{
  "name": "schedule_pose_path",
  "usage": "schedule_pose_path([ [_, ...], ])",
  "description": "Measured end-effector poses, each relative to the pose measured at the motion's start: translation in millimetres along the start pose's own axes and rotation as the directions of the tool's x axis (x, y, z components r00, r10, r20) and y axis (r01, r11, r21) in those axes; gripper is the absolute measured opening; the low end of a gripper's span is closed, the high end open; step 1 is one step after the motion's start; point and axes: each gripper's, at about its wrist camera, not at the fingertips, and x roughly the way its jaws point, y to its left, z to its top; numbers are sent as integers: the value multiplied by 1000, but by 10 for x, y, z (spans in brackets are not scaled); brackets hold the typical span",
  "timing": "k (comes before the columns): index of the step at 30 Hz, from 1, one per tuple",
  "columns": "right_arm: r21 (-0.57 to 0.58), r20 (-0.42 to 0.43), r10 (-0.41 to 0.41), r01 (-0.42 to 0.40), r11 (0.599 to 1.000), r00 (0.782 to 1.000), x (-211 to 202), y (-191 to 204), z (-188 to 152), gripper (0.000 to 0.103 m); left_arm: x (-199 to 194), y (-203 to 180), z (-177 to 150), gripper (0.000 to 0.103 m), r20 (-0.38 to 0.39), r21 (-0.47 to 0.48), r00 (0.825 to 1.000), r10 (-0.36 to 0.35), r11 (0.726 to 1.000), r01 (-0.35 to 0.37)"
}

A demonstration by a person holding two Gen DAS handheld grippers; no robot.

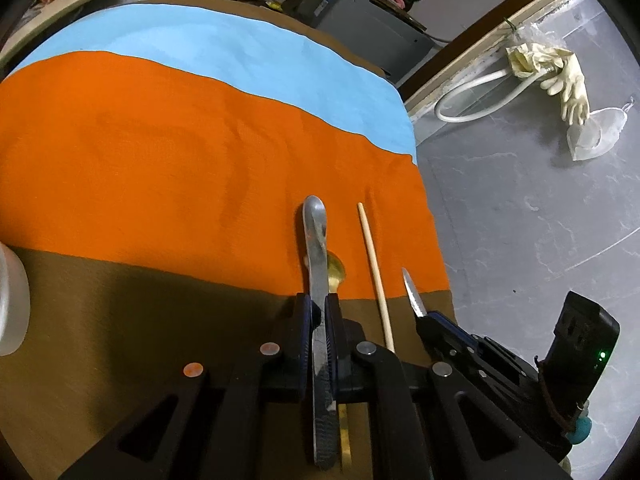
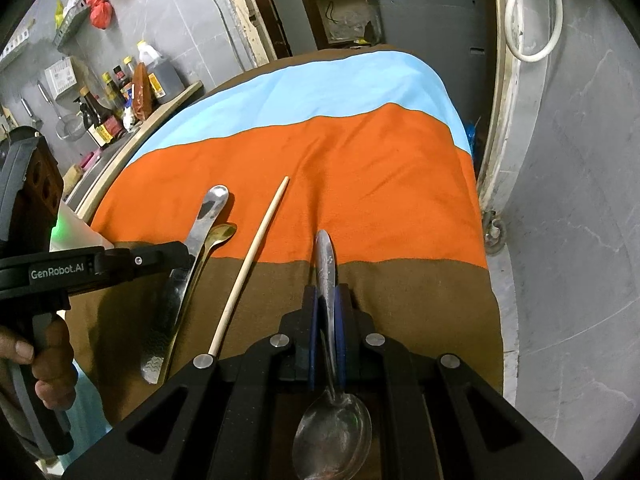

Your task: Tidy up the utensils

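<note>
Both hand-held grippers are clamped on metal utensils. The left hand-held gripper [image 1: 319,312] has its jaws pressed against the sides of a table knife [image 1: 317,248], gripping it about midway along, with the rounded smooth end pointing out over the orange band and the textured, hammered end trailing back under the camera. The right hand-held gripper [image 2: 326,312] is closed on the handle of a steel spoon [image 2: 329,408], held so the bowl lies back toward the camera and the handle tip points forward.

Taking the wooden chopstick [image 2: 250,266] as the landmark: it lies flat on the striped cloth [image 2: 360,160], crossing from the brown band into the orange. The knife sits just to its left, and a small gold spoon [image 2: 218,236] lies right beside the knife, partly beneath it, between knife and chopstick. The steel spoon is to the chopstick's right, near it but apart.

Both held pieces look stiff, smooth and fairly light; polished steel is likely to slip or pivot in a narrow pinch, so a hold near the middle, as here, seems sound. The knife's patterned end should offer better purchase. The chopstick is thin and would probably roll.

Further out, the cloth covers the bench [image 2: 440,50]; a sauce bottle [image 2: 98,118] stands among others on a shelf far left of the chopstick.
</note>
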Motion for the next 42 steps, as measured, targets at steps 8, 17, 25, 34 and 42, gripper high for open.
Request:
schedule_pose_path([
  [8,7,-7,14,-14,1000,1000,14,-8,12,7,68,-123,-24,7,-28,36,1000,1,999,0],
  [17,10,-39,37,-37,999,999,70,-13,43,7,116,-182,20,7,-96,72,995,18,997,-11],
  [25,18,-40,45,-44,999,998,84,-9,43,8,90,-137,-25,7,-129,100,992,10,995,3],
  [34,18,-40,48,-47,999,998,90,-18,41,8,109,-74,40,7,-97,49,995,-6,999,10],
  [42,17,-41,58,-57,998,997,91,-42,47,8,137,-106,82,8,-83,73,996,19,997,-13],
])
